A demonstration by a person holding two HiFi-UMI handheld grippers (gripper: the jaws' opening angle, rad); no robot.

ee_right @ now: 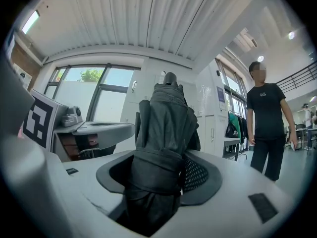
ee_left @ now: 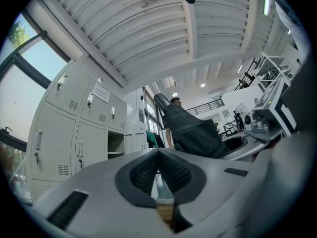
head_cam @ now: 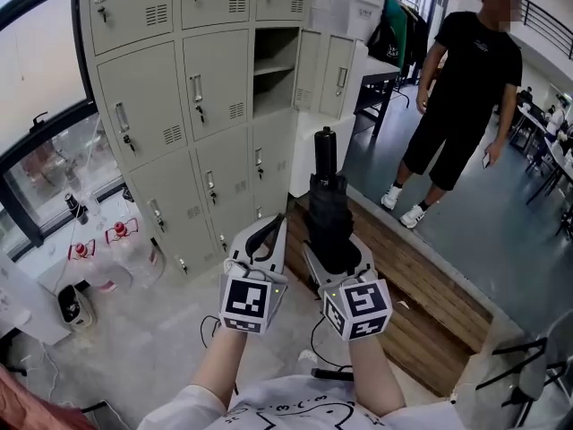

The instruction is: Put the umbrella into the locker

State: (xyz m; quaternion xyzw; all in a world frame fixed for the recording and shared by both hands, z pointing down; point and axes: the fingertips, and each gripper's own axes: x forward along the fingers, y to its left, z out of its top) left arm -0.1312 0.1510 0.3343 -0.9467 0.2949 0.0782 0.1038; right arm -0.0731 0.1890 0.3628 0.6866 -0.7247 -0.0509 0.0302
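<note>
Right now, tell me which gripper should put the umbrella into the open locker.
Right. The right gripper is already clamped on the folded umbrella, and the open locker compartment stands ahead of it. The left gripper is shut and empty.

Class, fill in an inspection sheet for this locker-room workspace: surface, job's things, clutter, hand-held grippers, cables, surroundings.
Surface: pale grey floor; wooden platform to the right.
Job's things: folded black umbrella, held upright; one locker compartment open.
Clutter: red-capped bottles on the floor by the window.
Grippers: left hand-held gripper shut, empty; right hand-held gripper shut on the umbrella.
Cables: thin dark cable on the floor below the grippers.
Surroundings: person in black standing at right.
</note>
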